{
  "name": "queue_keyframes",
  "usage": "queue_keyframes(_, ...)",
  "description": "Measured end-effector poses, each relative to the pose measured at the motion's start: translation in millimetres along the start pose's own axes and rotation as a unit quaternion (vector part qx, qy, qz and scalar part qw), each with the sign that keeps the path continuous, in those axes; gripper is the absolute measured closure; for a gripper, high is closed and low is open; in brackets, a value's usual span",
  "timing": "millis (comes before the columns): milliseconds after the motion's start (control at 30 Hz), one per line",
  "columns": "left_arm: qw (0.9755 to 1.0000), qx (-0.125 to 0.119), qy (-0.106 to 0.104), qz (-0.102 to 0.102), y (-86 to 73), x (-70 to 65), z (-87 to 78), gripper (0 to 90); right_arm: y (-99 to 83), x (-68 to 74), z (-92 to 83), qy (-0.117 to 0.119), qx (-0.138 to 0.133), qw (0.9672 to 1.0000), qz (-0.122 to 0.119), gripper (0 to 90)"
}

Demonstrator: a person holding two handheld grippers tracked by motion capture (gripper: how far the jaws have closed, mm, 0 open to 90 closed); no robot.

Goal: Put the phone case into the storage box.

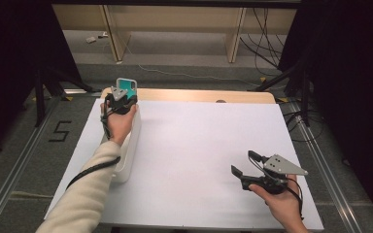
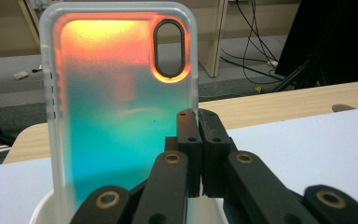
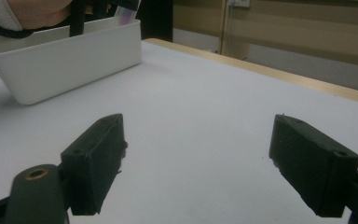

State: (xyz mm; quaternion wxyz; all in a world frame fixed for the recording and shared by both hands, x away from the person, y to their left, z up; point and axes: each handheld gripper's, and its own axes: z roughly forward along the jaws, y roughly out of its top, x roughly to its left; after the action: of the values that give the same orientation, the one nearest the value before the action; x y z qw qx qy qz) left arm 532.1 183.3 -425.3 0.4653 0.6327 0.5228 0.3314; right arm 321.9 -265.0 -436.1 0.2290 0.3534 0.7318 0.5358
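Note:
A translucent phone case [image 1: 127, 86] [image 2: 116, 107], orange at the top fading to teal, stands upright at the far end of a long white bin [image 1: 128, 155] [image 2: 42, 212] [image 3: 65, 70]. My left gripper [image 1: 124, 96] [image 2: 199, 114] is above that end of the bin, its jaws pressed together on the case's right edge. At the front right of the table my right gripper [image 1: 242, 162] [image 3: 200, 144] is held just over the white surface, open, with nothing between its fingers.
A white sheet [image 1: 199, 141] covers the table, and a wooden edge [image 1: 199, 94] shows along the far side. The bin lies along the left side. Black stands [image 1: 41, 87] and cables [image 1: 267, 43] are on the floor beyond.

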Motion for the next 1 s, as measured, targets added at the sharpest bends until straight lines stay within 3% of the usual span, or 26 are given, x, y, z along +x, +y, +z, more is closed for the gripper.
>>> queue_keyframes(1000, 0.9999, 0.012, 0.000, 0.000, -9.0, 0.9, 2.4, 87.9, 0.1, -0.1, -0.2, -0.004, 0.001, 1.0000, -0.003, 19.4)
